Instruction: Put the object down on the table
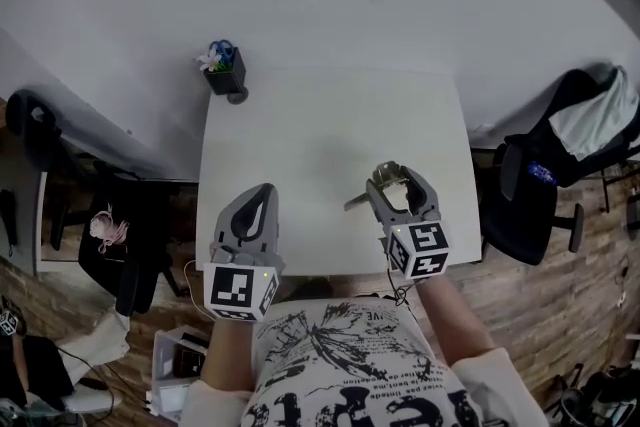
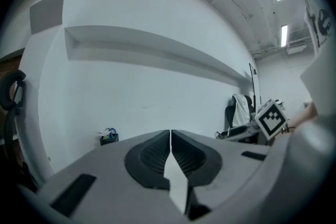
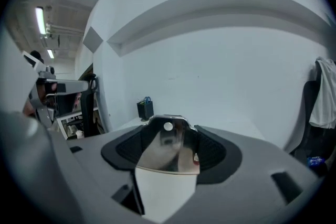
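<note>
My right gripper (image 1: 388,177) is shut on a shiny metal object (image 3: 168,147), a flat polished piece with a round hole near its far end. In the head view the metal object (image 1: 372,187) sticks out to the left of the jaws, above the right front part of the white table (image 1: 330,125). My left gripper (image 1: 256,200) hangs over the table's front left edge, shut with nothing between its jaws; in its own view the left gripper (image 2: 170,136) shows jaws pressed together.
A black pen holder (image 1: 224,70) with small items stands at the table's far left corner, also the pen holder (image 3: 145,109) ahead of the right gripper. A dark office chair (image 1: 560,165) with a garment stands right of the table. Clutter and a chair (image 1: 110,235) sit left.
</note>
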`<control>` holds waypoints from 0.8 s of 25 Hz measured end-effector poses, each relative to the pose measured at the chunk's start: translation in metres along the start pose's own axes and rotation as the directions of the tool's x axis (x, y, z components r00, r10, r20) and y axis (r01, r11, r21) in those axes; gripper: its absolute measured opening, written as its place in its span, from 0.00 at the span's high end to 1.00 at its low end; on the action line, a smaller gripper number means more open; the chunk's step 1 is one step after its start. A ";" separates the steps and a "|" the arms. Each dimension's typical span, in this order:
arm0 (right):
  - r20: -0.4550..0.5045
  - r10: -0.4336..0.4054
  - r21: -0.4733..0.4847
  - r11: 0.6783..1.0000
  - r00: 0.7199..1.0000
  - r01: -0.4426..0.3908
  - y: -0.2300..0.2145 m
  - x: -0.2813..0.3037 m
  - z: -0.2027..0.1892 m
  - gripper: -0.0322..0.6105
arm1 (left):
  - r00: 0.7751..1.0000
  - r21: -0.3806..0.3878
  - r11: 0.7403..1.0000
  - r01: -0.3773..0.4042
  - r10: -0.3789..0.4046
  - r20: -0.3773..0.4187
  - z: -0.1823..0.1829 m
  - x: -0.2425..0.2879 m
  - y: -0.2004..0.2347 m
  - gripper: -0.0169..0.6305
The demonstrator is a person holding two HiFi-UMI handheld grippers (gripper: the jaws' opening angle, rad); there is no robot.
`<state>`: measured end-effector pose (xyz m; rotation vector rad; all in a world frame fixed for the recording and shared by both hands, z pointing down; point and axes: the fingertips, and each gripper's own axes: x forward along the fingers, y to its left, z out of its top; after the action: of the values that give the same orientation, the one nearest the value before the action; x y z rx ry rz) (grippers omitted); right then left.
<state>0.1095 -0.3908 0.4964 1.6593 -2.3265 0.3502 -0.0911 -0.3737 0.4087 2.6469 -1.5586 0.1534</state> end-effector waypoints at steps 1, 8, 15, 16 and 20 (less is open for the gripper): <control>-0.022 -0.005 -0.002 1.000 1.000 0.005 -0.001 0.010 -0.006 0.51 | 1.000 -0.001 1.000 -0.004 0.004 0.007 -0.004 0.005 0.007 0.95; -0.252 0.001 -0.004 1.000 0.968 -0.002 -0.006 0.077 -0.072 0.51 | 1.000 -0.011 1.000 -0.006 0.006 -0.002 -0.028 0.036 0.039 0.95; -0.397 -0.003 0.013 1.000 0.918 0.009 -0.009 0.120 -0.123 0.51 | 0.998 -0.038 0.999 0.015 -0.017 -0.058 -0.057 0.056 0.050 0.95; -0.421 -0.006 0.008 1.000 0.907 0.010 -0.009 0.124 -0.129 0.51 | 0.998 -0.040 0.999 0.017 -0.019 -0.061 -0.059 0.058 0.052 0.95; -0.540 -0.031 -0.028 0.999 0.841 0.019 -0.012 0.134 -0.153 0.51 | 0.995 -0.061 0.998 0.017 -0.023 -0.094 -0.067 0.066 0.056 0.95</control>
<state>0.0897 -0.4607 0.6865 1.3496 -1.8712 0.6862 -0.1121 -0.4507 0.4836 2.5686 -1.4833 0.2229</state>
